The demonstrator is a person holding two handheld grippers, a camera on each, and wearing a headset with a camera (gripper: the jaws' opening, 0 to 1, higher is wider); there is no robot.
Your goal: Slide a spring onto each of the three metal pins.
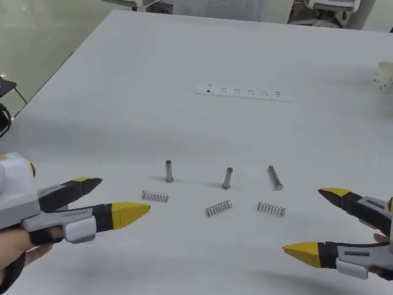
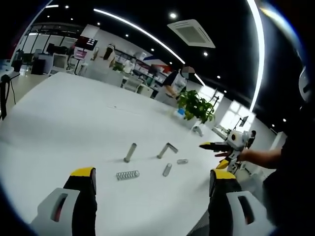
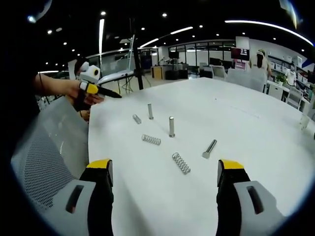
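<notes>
You are at the opening step: no spring is on a pin yet, and nothing is gripped. Your left gripper (image 1: 116,196) hovers low over the near-left part of the desk (image 1: 184,264) with its jaws spread wide and empty. Your right gripper (image 1: 305,221) hovers at the near-right, equally wide and empty.

Just beyond the gripper tips, three springs lie flat on the desk in a loose row. The left spring (image 1: 155,196) is just beside the tip of your left gripper's nearer jaw. The middle spring (image 1: 218,208) lies between the two grippers. The right spring (image 1: 271,209) is near your right gripper, a little to its left.

Behind each spring is its pin. The left pin (image 1: 169,171) stands upright and the middle pin (image 1: 227,178) stands nearly upright. The right pin (image 1: 274,177) appears to lie on its side, as the right gripper view suggests.

The next move probably calls for closing one gripper on a spring across its coils, gently enough not to crush it. Then lift it and line its bore up over a standing pin. The left spring and left pin look like the easiest pair. The fallen pin will likely need steadying with the other gripper.

Farther back, a white power strip (image 1: 244,92) lies well clear.
</notes>
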